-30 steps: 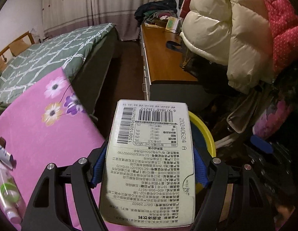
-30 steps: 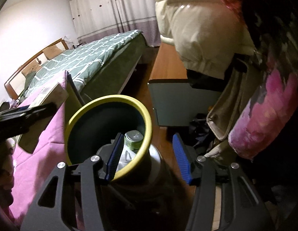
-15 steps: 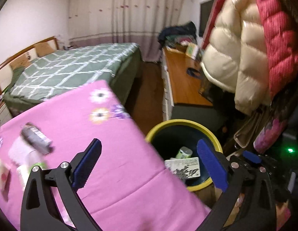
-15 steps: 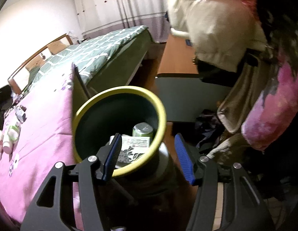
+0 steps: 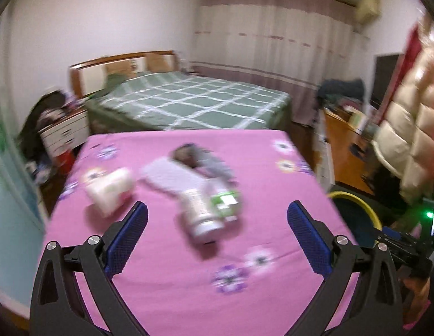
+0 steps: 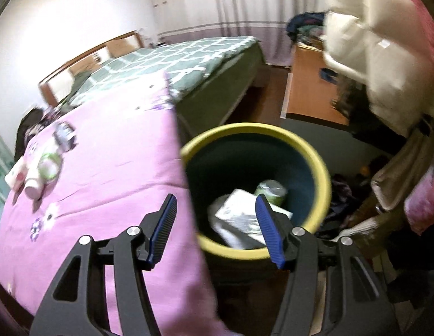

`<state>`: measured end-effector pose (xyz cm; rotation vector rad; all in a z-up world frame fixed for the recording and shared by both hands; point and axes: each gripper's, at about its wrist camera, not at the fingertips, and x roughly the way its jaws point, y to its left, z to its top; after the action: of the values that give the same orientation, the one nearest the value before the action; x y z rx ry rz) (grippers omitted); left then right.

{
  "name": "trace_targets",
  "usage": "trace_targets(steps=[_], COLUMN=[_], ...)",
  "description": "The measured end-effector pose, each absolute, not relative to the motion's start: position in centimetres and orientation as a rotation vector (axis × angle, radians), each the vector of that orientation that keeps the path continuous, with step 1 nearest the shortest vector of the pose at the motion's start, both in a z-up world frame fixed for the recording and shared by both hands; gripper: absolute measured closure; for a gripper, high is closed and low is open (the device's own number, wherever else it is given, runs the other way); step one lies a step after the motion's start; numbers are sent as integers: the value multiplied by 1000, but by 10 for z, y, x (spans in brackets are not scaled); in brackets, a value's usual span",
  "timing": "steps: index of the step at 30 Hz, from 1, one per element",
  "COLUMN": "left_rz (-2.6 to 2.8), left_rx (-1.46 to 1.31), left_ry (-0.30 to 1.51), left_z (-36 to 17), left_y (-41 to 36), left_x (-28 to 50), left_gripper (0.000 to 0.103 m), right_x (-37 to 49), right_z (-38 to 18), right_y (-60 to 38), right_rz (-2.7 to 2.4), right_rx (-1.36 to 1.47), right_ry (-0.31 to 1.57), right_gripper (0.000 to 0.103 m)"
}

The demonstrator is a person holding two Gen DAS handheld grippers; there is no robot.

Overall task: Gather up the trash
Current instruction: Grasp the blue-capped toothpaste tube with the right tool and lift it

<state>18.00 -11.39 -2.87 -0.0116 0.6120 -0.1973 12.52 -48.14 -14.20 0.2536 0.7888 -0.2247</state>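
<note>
The left gripper (image 5: 217, 229) gapes wide and empty above the pink flowered tablecloth (image 5: 166, 285), where blurred white bottles (image 5: 203, 210) lie mid-table. The right gripper (image 6: 215, 224), released and empty, hovers over the yellow-rimmed dark bin (image 6: 320, 165) holding a white carton (image 6: 236, 212) at the table's edge.

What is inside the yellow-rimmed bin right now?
The right wrist view shows the bin holding a white printed carton and, behind it, a green-topped can. The carton, the right gripper's jaw and the near wall hide the rest of the bottom.
</note>
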Motion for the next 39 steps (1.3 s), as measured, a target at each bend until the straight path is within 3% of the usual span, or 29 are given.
trace_targets(steps=[13,21,28,37,38,39], left_rz=[-18,1,-4,-39,-43,-46], left_rx=[-102,-159,-167,-155,-153,-151], left_ry=[572,587,616,667,672,675], left_z=[-40,-48,-54,-67,-68,-69], left_y=[7,33,36,21,19,19], left_x=[157,156,171,203,206,207], left_gripper=[5,5,5,5,5,5], right_x=[185,296,396,435,437,438], right_z=[-121,-88,-115,-146,-148,-149], right_y=[-319,-260,-222,-223,-224,-227], right_rz=[105,184,214,230,232,235], right_rx=[103,7,-109,-137,-133,-121], right_ry=[773,751,870,949,954,964], right_gripper=[47,47,47,47,55,73])
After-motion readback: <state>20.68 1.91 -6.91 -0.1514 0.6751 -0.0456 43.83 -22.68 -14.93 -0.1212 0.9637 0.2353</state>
